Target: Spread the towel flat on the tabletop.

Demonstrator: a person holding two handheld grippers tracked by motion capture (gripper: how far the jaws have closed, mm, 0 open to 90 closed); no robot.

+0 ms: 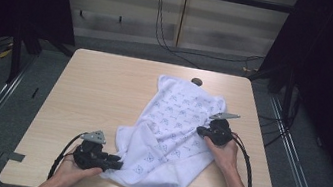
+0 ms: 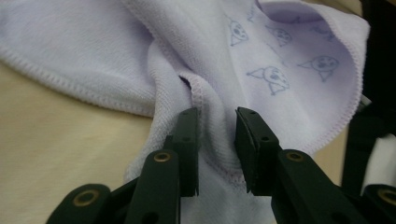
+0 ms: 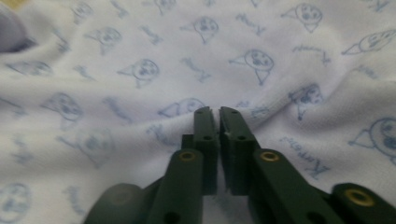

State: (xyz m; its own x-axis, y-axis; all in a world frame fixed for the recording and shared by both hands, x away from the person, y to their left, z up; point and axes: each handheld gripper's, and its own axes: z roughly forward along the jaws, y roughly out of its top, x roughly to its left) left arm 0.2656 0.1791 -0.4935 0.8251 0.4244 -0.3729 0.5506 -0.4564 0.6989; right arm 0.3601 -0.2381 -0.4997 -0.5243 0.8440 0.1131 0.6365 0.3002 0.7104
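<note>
The soft, light towel (image 1: 174, 130) likely drapes limply; left gripper (image 2: 217, 140) stands half-open around its hem, right gripper (image 3: 218, 123) nearly closed, pinching a fold.

one white printed towel (image 1: 174, 130) is lying on one wooden table (image 1: 104, 89). two grippers are working at it, the left gripper (image 1: 115, 162) and the right gripper (image 1: 201, 132), each held in one hand. one small dark disc (image 1: 196, 81) is sitting near the table's far edge.
</note>
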